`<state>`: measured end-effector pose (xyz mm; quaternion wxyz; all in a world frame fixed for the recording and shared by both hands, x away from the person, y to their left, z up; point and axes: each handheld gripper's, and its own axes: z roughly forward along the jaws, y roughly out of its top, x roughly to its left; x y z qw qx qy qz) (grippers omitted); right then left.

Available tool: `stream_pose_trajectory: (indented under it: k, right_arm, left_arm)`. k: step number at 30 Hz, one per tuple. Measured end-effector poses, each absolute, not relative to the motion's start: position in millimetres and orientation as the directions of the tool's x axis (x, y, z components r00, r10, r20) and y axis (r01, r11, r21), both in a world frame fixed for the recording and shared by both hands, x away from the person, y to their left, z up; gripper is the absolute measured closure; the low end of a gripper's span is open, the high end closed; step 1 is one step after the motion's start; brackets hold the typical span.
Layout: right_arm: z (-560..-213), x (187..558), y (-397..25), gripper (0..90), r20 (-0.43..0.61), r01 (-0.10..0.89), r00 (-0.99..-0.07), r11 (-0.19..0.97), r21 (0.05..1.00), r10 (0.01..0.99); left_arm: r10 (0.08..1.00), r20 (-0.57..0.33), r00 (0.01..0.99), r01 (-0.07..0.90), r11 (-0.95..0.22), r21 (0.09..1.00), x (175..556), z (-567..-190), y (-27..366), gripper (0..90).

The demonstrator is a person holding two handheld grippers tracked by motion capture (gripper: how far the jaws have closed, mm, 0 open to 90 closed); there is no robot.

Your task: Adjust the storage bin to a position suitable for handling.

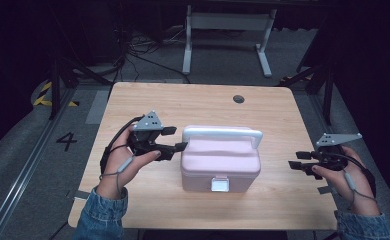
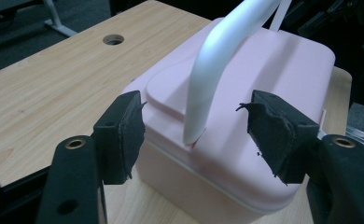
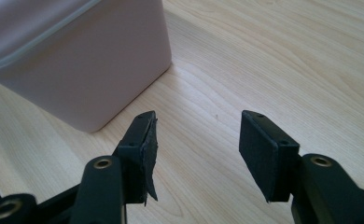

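Note:
A pink lidded box (image 1: pixel 219 161) with an upright white handle (image 1: pixel 222 133) and a white front latch (image 1: pixel 219 184) stands in the middle of the wooden table (image 1: pixel 148 100). My left gripper (image 1: pixel 175 138) is open right at the box's left end; in the left gripper view its jaws straddle the near leg of the handle (image 2: pixel 203 88) without touching the box (image 2: pixel 264 70). My right gripper (image 1: pixel 298 160) is open and empty to the right of the box, low over the table (image 3: pixel 283 56), with a corner of the box (image 3: pixel 87 60) ahead of it.
A round cable hole (image 1: pixel 238 98) lies near the table's far edge. Beyond the table stand a white desk frame (image 1: pixel 228 30) and loose cables on the grey floor. A floor mark "4" (image 1: pixel 66 140) lies to the left.

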<state>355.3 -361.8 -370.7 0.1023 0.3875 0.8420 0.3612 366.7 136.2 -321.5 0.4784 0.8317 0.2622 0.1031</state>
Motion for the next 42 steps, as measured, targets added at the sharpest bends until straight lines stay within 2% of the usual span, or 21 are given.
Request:
stream_pose_trajectory:
  k: [5,19,24,30,36,42]
  right_arm:
    - [-372,354,-360,47.9,0.111,0.582,-0.679,0.440,0.684,0.725]
    - [-377,356,-354,47.8,0.117,0.585,-0.689,0.455,0.671,0.715]
    - [-377,356,-354,47.8,0.115,0.583,-0.691,0.456,0.673,0.714]
    - [-378,357,-352,47.8,0.120,0.585,-0.693,0.456,0.670,0.711]
    - [-378,356,-352,47.7,0.121,0.584,-0.691,0.452,0.675,0.712]
    - [-378,356,-352,47.7,0.118,0.583,-0.692,0.455,0.673,0.712]
  left_arm:
    - [0.529,-0.040,0.848,0.302,-0.420,0.856,368,-323,123,37.1]
    - [0.568,-0.034,0.822,0.321,-0.414,0.852,382,-341,100,36.7]
    - [0.566,-0.050,0.823,0.323,-0.394,0.860,383,-345,95,39.5]
    - [0.580,-0.027,0.814,0.291,-0.367,0.884,383,-346,93,46.4]
    - [0.587,-0.027,0.809,0.285,-0.351,0.892,381,-344,94,62.5]
    - [0.583,-0.038,0.811,0.270,-0.318,0.909,378,-339,92,65.2]
